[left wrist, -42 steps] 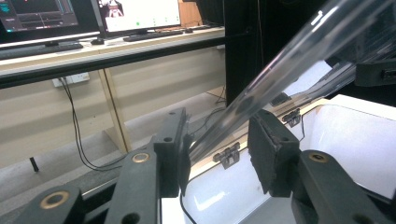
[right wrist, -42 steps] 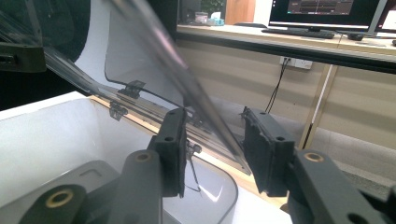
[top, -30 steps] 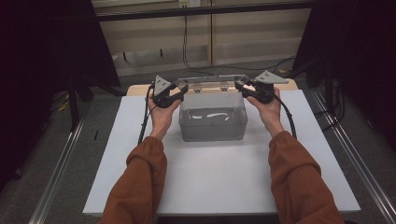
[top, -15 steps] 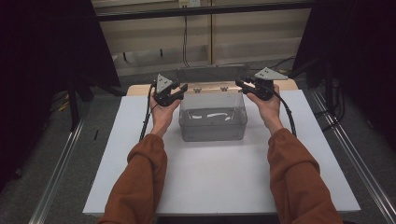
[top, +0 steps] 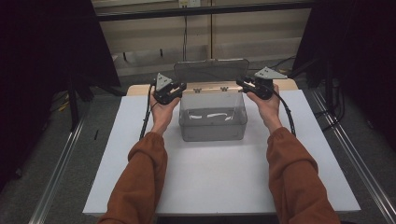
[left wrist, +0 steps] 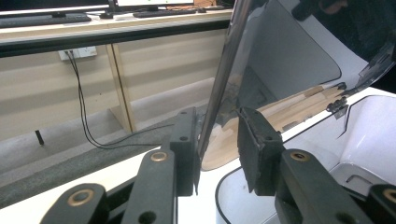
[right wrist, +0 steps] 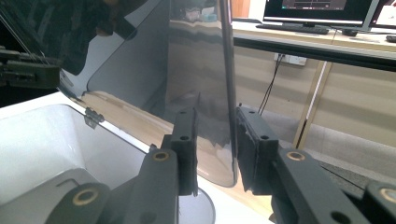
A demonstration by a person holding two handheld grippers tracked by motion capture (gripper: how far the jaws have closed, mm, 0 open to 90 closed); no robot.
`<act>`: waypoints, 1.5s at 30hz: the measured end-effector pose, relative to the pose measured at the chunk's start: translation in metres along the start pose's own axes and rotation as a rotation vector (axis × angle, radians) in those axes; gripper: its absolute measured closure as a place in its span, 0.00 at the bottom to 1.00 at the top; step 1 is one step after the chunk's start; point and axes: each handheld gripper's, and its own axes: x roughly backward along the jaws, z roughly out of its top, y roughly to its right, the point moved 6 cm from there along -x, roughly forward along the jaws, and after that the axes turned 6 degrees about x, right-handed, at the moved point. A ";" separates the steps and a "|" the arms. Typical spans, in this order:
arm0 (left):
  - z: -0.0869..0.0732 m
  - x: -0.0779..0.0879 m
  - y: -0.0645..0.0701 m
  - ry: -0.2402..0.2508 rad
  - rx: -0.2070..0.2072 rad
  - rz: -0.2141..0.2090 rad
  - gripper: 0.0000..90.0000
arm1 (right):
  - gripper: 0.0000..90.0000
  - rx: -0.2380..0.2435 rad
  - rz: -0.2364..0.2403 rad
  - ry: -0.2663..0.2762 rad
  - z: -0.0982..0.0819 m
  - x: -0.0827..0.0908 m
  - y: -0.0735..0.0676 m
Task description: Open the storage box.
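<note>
The clear, smoke-tinted plastic lid of the transparent rectangular storage box is stood near upright on its hinges along the box's far rim, at the far middle of the white table top. Its long axis is laid left to right across the table, so each short end is met by one hand. The left end is taken edge-on between the jaws of the left gripper, the right end between those of the right gripper. Both pairs of jaws have just been closing, and in both gripper views a gap is seen between the panel and at least one pad. Neither hand is nearer; the lid is flanked evenly
</note>
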 end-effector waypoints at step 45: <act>-0.004 -0.017 -0.013 -0.080 0.086 -0.014 0.82 | 0.86 -0.138 -0.013 -0.046 -0.021 -0.020 0.011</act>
